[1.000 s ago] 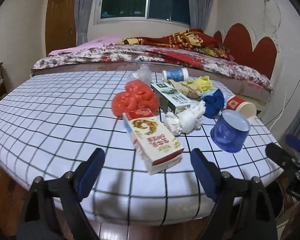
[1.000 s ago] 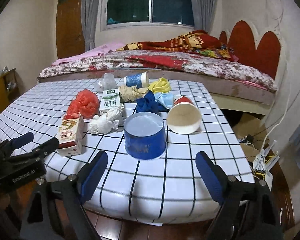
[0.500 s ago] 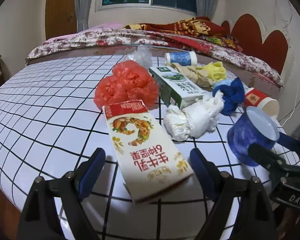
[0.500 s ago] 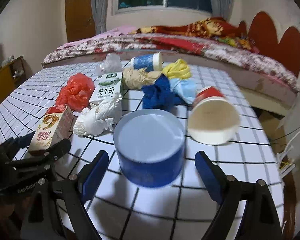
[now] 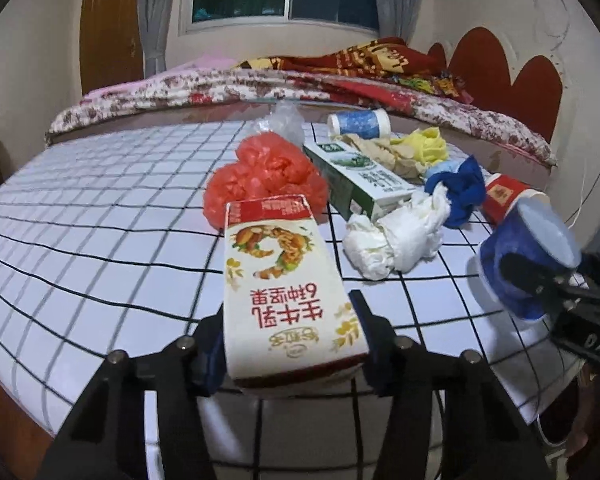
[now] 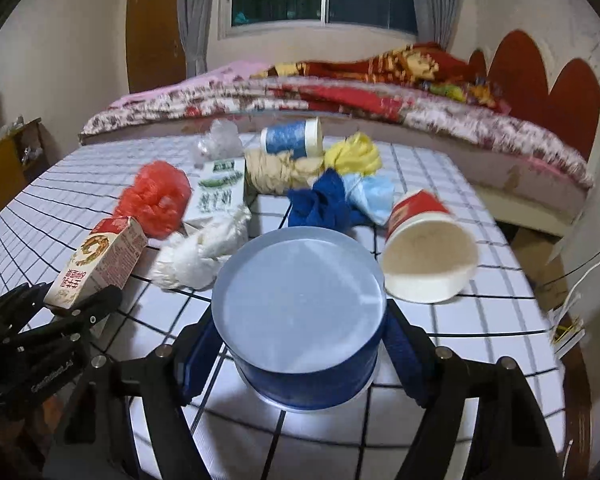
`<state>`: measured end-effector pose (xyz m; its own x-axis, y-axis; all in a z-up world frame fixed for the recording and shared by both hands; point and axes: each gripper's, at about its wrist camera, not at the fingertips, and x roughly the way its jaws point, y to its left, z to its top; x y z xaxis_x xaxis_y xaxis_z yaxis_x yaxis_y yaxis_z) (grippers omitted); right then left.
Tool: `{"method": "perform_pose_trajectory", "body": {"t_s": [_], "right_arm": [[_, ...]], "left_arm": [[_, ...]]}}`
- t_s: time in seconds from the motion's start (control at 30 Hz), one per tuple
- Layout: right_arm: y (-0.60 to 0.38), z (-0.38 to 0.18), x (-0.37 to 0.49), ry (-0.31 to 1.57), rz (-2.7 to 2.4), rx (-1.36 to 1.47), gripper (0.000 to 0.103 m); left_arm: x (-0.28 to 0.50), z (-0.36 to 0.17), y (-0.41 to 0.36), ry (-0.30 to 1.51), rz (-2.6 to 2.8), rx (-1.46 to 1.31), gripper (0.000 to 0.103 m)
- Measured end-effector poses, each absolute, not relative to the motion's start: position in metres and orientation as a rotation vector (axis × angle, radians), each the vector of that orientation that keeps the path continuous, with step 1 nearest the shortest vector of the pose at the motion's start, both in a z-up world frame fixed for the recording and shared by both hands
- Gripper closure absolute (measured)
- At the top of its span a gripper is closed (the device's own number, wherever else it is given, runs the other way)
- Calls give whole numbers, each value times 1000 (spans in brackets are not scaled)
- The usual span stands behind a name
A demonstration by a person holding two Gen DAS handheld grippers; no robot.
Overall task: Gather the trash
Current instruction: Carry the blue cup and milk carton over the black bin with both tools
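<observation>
Trash lies on a white checked table [image 5: 80,248]. My left gripper [image 5: 290,344] is shut on a red and white milk carton [image 5: 284,280], pads pressing both its sides at the near table edge. My right gripper [image 6: 300,344] is shut on an upturned blue paper cup [image 6: 300,312], pads on both its sides; it also shows in the left wrist view [image 5: 524,256]. The carton also shows in the right wrist view [image 6: 100,264].
Behind lie a red plastic bag [image 5: 264,176], a green milk carton [image 5: 360,180], a white tissue wad [image 5: 396,240], a blue cloth [image 6: 324,204], a red paper cup [image 6: 428,248] on its side, a yellow bag [image 6: 352,156] and a blue-printed cup [image 6: 292,138]. A bed [image 5: 340,84] stands beyond.
Both grippers moved forward to the table edge. The left one closed on the red and white carton, and the right one closed on the blue cup.
</observation>
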<state>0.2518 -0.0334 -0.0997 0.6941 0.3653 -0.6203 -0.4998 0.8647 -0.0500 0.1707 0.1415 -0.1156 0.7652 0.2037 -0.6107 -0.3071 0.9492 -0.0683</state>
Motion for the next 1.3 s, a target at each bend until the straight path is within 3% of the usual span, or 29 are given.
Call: {"method": "perform_pose_trajectory", "body": {"t_s": [0.5, 1.3], "right_arm": [[-113, -61, 185, 480, 355, -245, 26], [-348, -99, 146, 623, -13, -166, 26]], "left_arm": [[149, -82, 71, 538, 86, -80, 49], [144, -104, -160, 610, -499, 86, 49]]}}
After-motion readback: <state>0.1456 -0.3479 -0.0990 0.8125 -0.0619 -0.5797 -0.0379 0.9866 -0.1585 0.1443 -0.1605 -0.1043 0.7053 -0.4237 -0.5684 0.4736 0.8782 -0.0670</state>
